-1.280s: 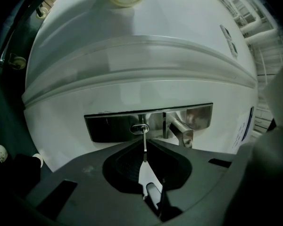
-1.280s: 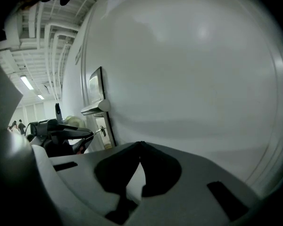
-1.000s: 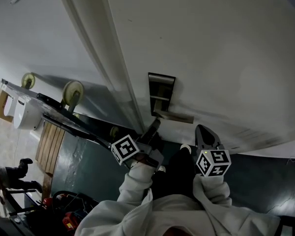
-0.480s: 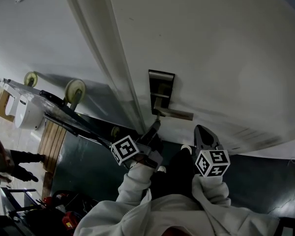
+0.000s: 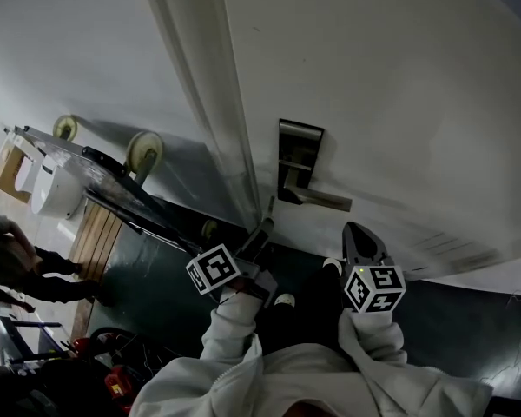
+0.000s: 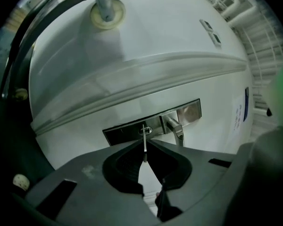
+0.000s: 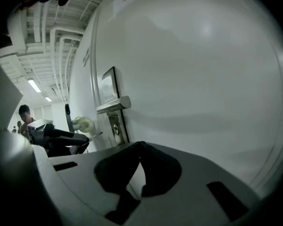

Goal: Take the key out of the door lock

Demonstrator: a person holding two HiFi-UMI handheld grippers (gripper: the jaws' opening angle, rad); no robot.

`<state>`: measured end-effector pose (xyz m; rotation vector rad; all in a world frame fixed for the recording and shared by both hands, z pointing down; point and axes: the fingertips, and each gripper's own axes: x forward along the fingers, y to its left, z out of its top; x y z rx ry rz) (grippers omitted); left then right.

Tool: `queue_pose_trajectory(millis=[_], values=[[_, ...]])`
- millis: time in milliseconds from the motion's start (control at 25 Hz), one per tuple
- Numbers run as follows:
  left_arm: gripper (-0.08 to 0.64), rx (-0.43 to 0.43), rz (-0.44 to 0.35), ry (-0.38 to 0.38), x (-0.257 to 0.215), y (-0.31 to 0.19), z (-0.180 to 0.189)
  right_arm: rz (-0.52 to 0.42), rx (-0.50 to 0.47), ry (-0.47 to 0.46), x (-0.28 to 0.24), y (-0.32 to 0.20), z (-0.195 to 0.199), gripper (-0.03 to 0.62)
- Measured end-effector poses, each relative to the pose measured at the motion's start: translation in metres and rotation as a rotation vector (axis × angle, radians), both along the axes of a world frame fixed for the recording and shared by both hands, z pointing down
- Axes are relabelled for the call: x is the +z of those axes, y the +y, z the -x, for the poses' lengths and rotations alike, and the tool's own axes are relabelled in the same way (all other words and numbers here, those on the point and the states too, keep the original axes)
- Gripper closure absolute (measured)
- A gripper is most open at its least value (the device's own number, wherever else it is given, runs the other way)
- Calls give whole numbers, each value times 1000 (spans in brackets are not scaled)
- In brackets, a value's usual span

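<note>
A steel lock plate [image 5: 299, 156] with a lever handle [image 5: 319, 199] is set in the white door [image 5: 399, 85]. My left gripper [image 5: 264, 228] is shut on a thin metal key [image 6: 144, 139], which sticks out from its closed tips toward the keyhole [image 6: 146, 131]. In the head view this gripper stands a short way off the plate, below and left of the handle. My right gripper [image 5: 362, 238] hangs further right near the door, shut with nothing in it. The right gripper view shows its closed jaws, the right gripper [image 7: 140, 143] aimed past the lock plate [image 7: 112, 108].
The door frame [image 5: 230, 137] runs beside the lock. A trolley with pale wheels [image 5: 144, 151] leans at the left over wooden slats [image 5: 91, 241]. A person's dark sleeve [image 5: 17, 263] shows at the far left. Red equipment [image 5: 122, 387] lies low left.
My left gripper has drawn back from the lock plate, down and left, with the key in its tips. The right gripper has stayed put. The person at the left has shifted.
</note>
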<state>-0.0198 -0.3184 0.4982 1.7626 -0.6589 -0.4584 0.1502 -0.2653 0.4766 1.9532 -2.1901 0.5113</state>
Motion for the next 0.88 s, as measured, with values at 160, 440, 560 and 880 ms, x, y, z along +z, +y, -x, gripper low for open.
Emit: queue_pose_trajectory(millis=[160,440,560,880], values=[[532,6,-98,-167,1,3,12,-2,-12,0,0,1,3,541],[532,36,-370,-548,-9,3,24,-5,-2,-8,-2,3,-3,541],[532,39,-457,-694,-9,2,27,-6,-4,-9,-3,4,-5,541],[532,-2,-623,-910,-18,-1,29,-32,3,-4,-11,6,-13,540]])
